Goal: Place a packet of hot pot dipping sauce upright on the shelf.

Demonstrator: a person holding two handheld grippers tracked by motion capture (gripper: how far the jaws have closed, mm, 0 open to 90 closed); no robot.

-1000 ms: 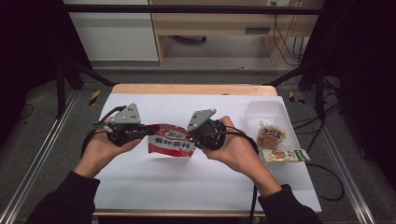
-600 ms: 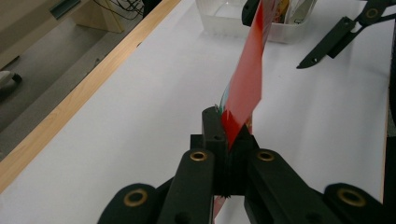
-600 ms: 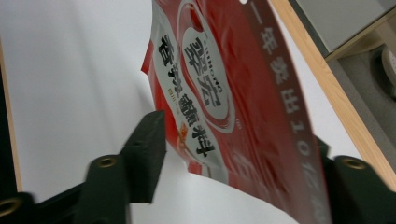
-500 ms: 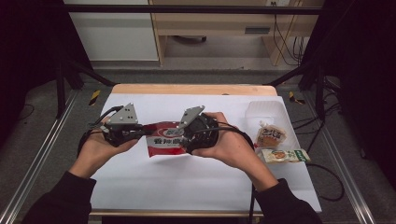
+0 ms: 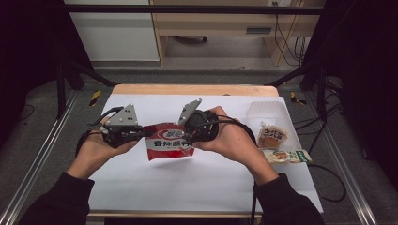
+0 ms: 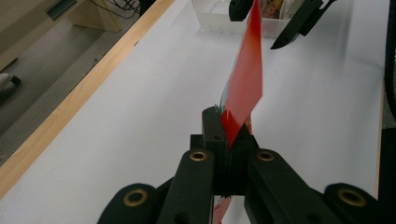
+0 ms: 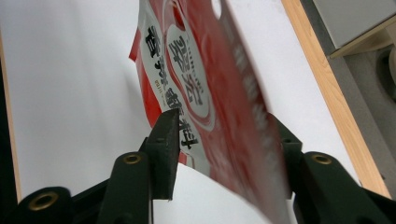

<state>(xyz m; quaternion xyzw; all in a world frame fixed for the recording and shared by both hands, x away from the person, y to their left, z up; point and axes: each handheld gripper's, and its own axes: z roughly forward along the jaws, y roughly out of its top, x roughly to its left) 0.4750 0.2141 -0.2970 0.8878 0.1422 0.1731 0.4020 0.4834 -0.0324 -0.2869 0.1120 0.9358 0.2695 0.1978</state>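
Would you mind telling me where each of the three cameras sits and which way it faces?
High view: above the person's side, looking forward and down on the white table; both forearms, left gripper, right gripper.
Left gripper view: on the left gripper, looking along its fingers clamped on the red printed snack packet.
Right gripper view: on the right gripper, fingers either side of the packet.
Shared: the packet and table appear in all three.
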